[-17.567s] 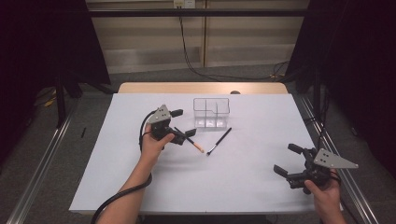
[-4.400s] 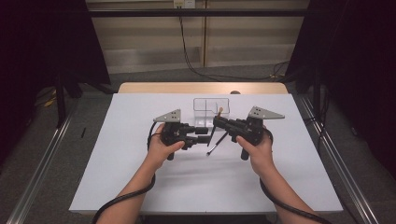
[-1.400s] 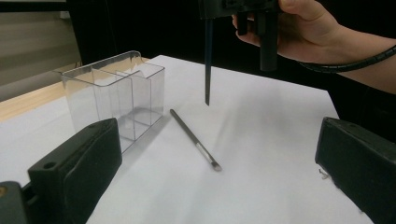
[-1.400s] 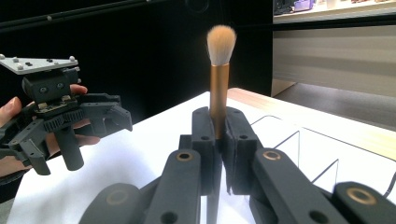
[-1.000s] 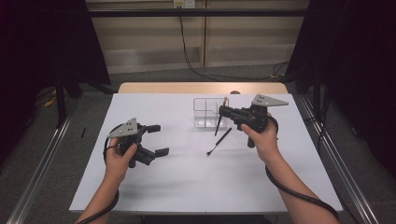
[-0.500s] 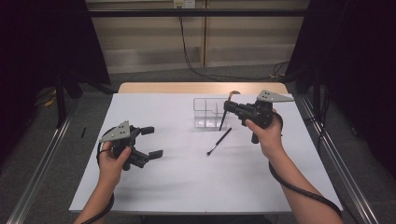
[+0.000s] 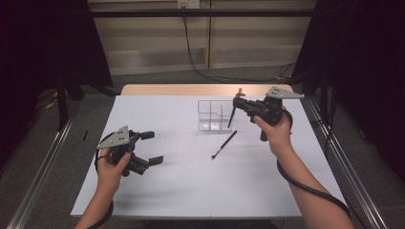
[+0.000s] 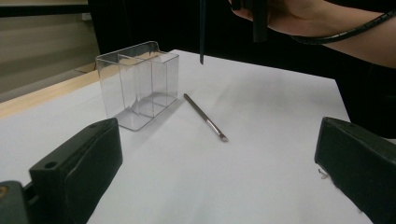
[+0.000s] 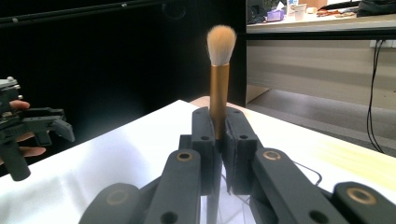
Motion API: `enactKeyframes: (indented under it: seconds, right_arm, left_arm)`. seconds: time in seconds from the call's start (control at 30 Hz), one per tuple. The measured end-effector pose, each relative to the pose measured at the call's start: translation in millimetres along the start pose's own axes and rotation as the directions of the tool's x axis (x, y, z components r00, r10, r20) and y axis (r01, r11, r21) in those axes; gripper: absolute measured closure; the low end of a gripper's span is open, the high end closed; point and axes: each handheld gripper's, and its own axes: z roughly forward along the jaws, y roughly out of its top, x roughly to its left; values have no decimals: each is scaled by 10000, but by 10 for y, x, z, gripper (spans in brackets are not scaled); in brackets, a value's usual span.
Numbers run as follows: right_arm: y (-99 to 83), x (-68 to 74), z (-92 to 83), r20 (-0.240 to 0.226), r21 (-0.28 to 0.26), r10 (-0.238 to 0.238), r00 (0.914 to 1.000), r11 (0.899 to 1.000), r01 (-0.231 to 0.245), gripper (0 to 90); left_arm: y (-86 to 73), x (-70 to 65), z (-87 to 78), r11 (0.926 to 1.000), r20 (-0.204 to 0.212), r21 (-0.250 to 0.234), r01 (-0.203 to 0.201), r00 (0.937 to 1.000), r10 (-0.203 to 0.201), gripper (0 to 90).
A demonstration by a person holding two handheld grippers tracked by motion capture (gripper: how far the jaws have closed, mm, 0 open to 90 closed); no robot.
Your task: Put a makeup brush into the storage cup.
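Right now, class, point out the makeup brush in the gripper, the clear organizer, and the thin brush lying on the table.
makeup brush [image 9: 221, 39], right gripper view, bristle head.
clear organizer [image 8: 136, 84], left gripper view, front wall.
thin brush [image 7: 224, 144], high view, mid-handle.

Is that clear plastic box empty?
Empty: the clear organizer shows bare compartments; the makeup brush is clamped upright above it.
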Motion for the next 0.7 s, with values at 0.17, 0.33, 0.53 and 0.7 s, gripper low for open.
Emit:
enactKeyframes:
  seconds: [0.17, 0.33, 0.53, 0.7]
  right_arm:
    - [26, -32, 29, 142, 76, -75, 9999, 9999, 74, 842]
    - [62, -47, 67, 194, 61, -154, 9997, 9999, 153, 842]
    - [71, -91, 99, 303, 60, -108, 9995, 9999, 106, 842]
    - [84, -133, 128, 394, -35, 19, 9992, 10000, -17, 842]
  left_arm:
    - [-29, -14, -55, 10000, -114, -55, 69, 9999, -70, 8]
    - [-71, -13, -122, 9999, -264, 40, 102, 9996, -101, 8]
    - [-112, -31, -164, 9999, -417, -5, 170, 9990, -170, 8]
    - [-135, -49, -181, 9998, -444, 77, 170, 9989, -167, 8]
